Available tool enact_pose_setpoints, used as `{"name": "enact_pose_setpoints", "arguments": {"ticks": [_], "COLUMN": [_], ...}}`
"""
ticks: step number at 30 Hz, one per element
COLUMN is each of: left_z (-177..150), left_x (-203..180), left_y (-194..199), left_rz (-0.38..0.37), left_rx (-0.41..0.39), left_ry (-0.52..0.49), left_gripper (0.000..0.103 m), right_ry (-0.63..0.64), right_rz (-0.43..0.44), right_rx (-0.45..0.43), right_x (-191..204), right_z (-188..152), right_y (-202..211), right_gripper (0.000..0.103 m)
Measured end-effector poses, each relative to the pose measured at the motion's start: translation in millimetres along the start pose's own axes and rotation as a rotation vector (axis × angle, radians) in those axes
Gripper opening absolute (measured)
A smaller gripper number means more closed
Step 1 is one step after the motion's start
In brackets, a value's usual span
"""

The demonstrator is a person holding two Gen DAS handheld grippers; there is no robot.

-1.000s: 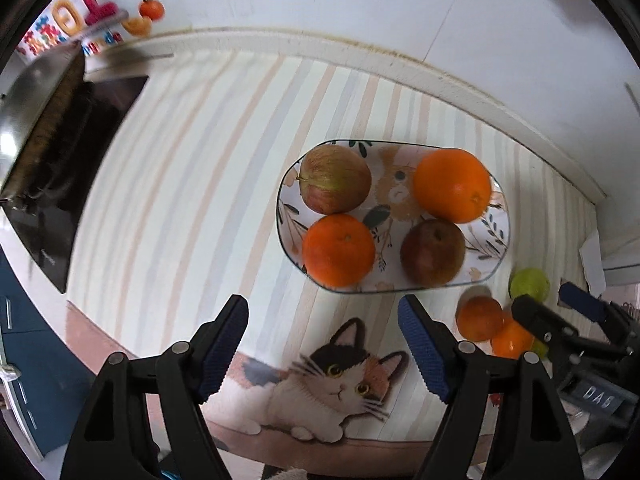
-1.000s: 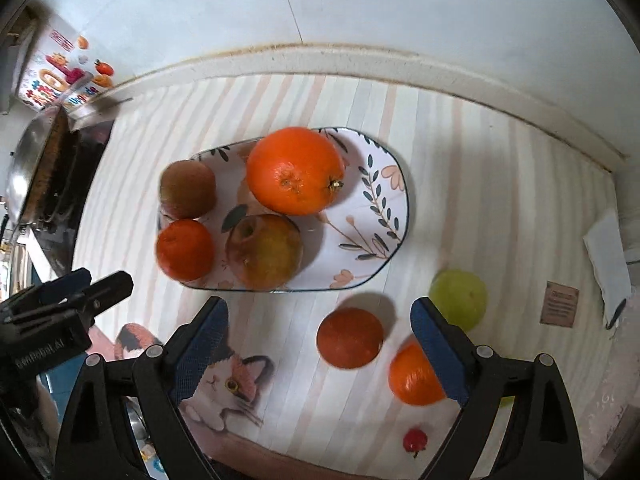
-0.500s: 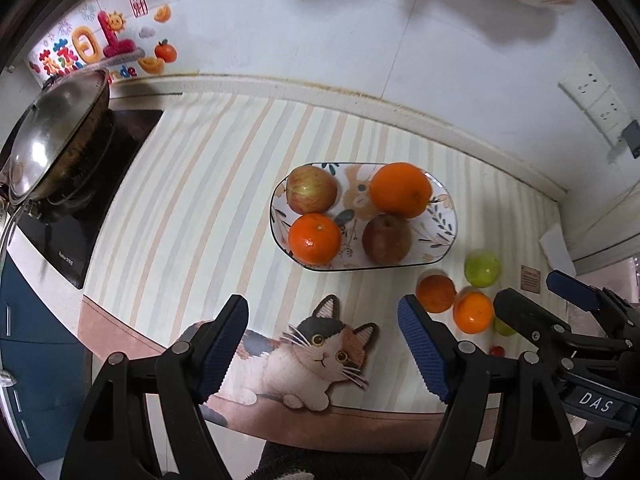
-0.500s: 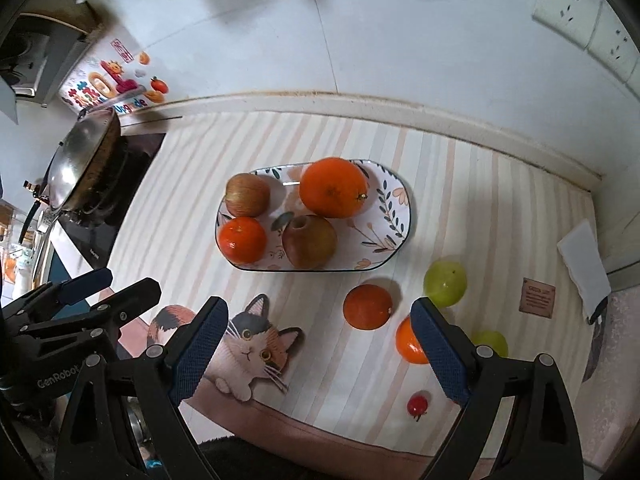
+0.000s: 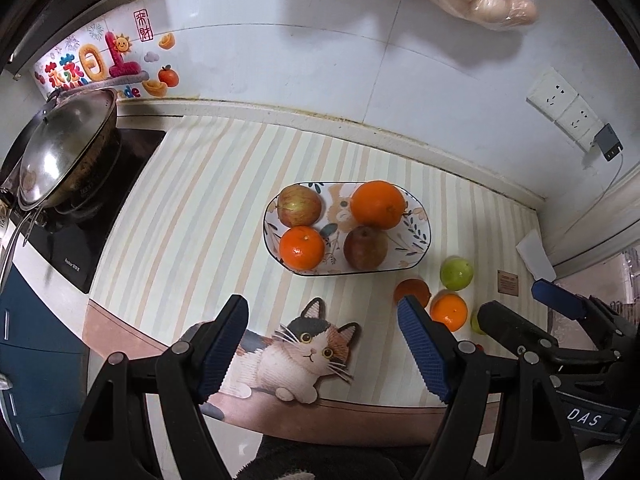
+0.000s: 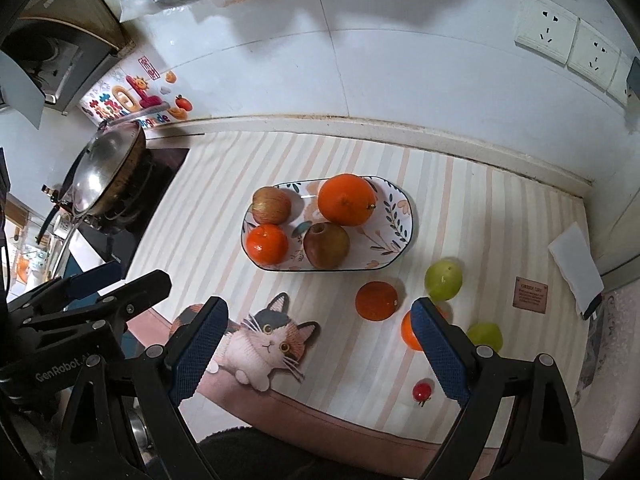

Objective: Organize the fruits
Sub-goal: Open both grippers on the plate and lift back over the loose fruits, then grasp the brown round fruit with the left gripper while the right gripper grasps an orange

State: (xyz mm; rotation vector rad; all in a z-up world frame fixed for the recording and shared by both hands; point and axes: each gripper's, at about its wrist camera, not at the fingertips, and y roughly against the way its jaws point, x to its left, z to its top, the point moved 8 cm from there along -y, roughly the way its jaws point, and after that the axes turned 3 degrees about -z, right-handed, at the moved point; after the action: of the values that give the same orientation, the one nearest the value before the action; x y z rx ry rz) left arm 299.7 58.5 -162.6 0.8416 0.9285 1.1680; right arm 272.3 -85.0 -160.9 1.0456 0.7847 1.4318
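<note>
I see the plate [image 6: 404, 236] mid-bench, carrying a big orange [image 6: 346, 199], two apples and a mandarin. The loose fruit lies between the plate and the bench's front right corner: a dark mandarin [image 6: 377, 301], a green fruit [image 6: 443, 280], another orange one, a smaller green one [image 6: 485, 335] and a tiny cherry tomato [image 6: 422, 391]. I judge the citrus firm, light and prone to rolling, best pinched across the widest part; the tomato is soft and wants a gentle squeeze. My left gripper [image 5: 322, 346] and right gripper [image 6: 318, 354] both hang high above the bench's front edge, jaws wide, empty, pointing down at the fruit.
</note>
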Motion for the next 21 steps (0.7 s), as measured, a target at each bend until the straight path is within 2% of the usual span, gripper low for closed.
{"name": "enact_pose_setpoints", "arguments": {"ticks": [6,11,16,21], "left_z": [3,4,1,-5], "left_x": [-9,-28,-63,-94], "left_y": [-11,-45,-99,-160], "left_rz": [0.002,0.001,-0.008,-0.010], "left_rx": [0.009,0.065,0.163,0.285], "left_ry": [0.001,-0.019,-0.073,-0.113], "left_gripper": [0.076,0.076,0.076,0.076], "right_ry": [-0.088,-0.205,-0.341,-0.452], "right_rz": [0.018,-0.027,-0.095,-0.131], "right_rx": [-0.007,0.020,0.067,0.152], "right_x": [-28,-87,-164,-227], "right_z": [3,1,-13,-39], "right_y": [1,-13,-40,-78], "right_gripper": [0.095,0.095,0.095,0.095]}}
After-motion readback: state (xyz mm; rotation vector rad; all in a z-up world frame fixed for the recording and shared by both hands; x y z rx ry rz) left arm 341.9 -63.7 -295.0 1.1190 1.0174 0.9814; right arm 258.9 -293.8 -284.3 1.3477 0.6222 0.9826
